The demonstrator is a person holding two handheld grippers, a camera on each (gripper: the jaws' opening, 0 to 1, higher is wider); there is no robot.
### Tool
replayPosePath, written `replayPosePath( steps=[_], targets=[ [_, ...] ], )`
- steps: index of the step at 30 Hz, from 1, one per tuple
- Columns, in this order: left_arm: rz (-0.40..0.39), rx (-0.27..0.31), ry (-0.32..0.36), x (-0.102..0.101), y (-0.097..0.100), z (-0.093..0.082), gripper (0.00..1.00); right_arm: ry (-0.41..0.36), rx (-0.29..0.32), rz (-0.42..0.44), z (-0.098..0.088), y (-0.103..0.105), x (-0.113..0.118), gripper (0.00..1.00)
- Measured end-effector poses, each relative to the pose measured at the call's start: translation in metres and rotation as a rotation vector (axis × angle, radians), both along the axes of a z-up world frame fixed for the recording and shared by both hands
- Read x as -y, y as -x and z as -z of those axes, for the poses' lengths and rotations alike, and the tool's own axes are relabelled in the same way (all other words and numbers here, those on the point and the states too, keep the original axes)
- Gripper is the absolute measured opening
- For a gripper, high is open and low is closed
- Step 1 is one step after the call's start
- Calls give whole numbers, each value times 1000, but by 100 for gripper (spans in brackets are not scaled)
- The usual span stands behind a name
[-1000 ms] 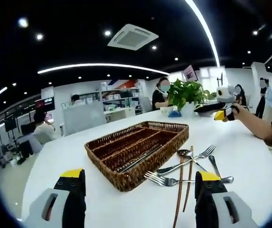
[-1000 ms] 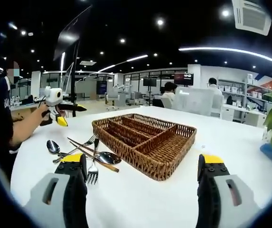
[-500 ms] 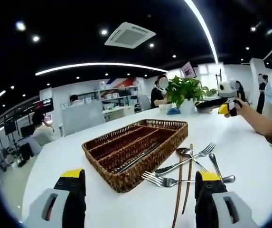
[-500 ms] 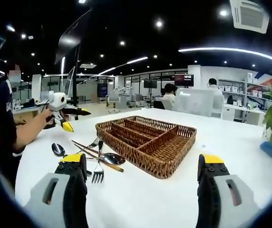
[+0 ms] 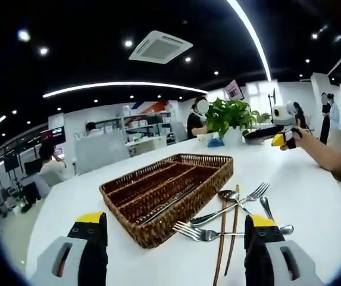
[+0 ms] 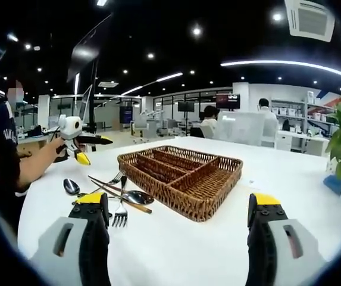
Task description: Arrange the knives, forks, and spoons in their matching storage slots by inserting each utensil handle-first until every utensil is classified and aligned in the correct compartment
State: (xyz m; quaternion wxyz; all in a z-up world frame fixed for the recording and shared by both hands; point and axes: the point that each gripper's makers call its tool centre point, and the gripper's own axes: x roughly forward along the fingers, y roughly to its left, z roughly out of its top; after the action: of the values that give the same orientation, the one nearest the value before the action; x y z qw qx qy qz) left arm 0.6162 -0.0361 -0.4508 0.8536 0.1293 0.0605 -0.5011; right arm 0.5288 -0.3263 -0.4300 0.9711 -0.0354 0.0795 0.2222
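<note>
Both views have only drifted slightly; the left gripper (image 5: 173,247) and right gripper (image 6: 179,229) stay wide, empty; forks (image 5: 201,232) remain beside the wicker tray (image 5: 158,229).

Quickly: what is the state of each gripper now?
Left gripper: open, holding nothing.
Right gripper: open, holding nothing.

Brown woven wicker tray (image 5: 158,199), dark slats inside. Desk (image 6: 176,250) plain white. Silver forks (image 5: 201,232) and spoons (image 6: 70,186), brown wooden chopsticks (image 5: 222,250). My hand-held gripper (image 6: 178,205) grey, black jaws, yellow tips. Green leafy plant (image 5: 232,114).
</note>
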Motion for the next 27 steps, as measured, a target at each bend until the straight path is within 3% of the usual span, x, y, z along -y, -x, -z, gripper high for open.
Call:
replayPosePath(
  steps=[14,27],
  targets=[
    [1,21,17,31,12,-13,100,4,-1,-3,1,0,-2,99],
    [34,23,-51,76,22,0,100,-1,3,-8,-1,0,-4,99]
  ],
)
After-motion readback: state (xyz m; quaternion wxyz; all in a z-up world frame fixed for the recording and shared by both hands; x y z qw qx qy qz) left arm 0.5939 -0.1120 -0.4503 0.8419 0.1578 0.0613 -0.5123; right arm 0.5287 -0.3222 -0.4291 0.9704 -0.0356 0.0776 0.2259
